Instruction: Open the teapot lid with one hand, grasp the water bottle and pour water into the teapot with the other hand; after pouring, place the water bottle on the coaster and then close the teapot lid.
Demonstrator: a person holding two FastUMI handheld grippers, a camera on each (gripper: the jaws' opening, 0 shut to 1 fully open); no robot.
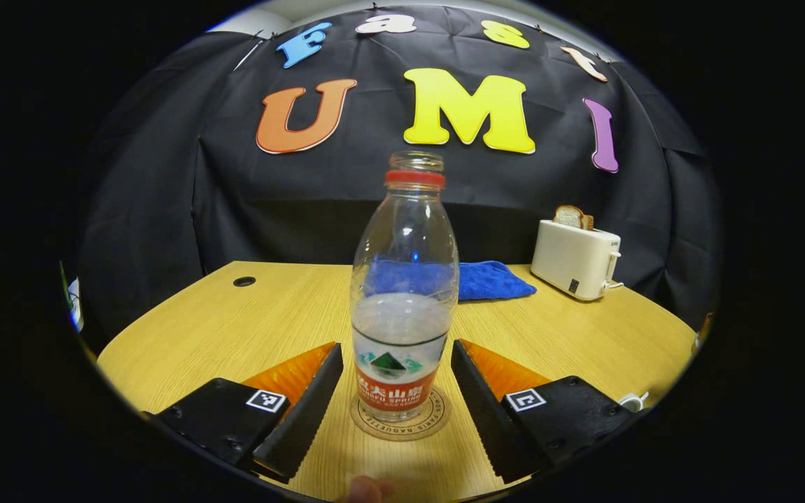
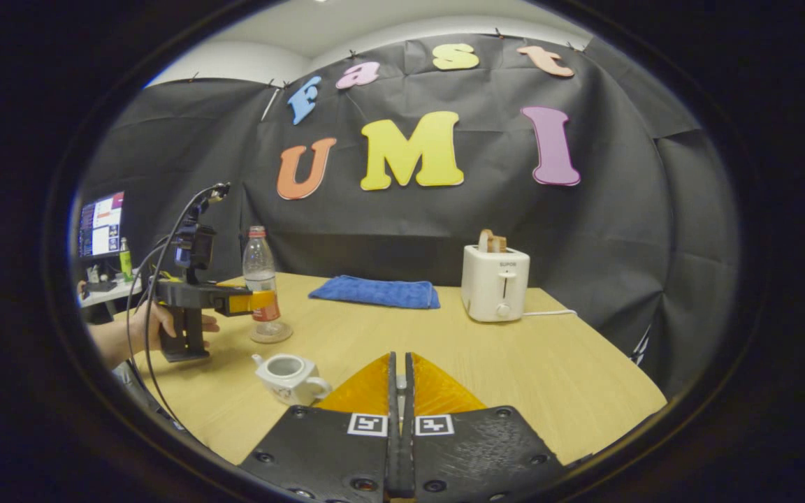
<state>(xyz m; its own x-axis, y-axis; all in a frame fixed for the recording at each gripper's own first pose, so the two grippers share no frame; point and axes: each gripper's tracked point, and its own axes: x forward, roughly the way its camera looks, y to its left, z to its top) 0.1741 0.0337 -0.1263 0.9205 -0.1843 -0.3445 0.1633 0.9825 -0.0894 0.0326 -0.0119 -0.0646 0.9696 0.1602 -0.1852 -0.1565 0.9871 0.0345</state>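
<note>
Two fingers of the left gripper stand wide apart at the near edge of the left gripper view, one on each side of the water bottle, with a gap between each finger and the bottle. That bottle stands upright on the round coaster, uncapped, with a red ring at its neck and water in its lower part. Beyond it on the wooden table lie a blue cloth and, far right, a white toaster with bread in its slot.

Seen from the right gripper view, the right gripper has its fingers closed together; whether anything sits between them cannot be told. Just left of them sits the white teapot, its top open. Farther left, a hand holds the left gripper at the bottle.
</note>
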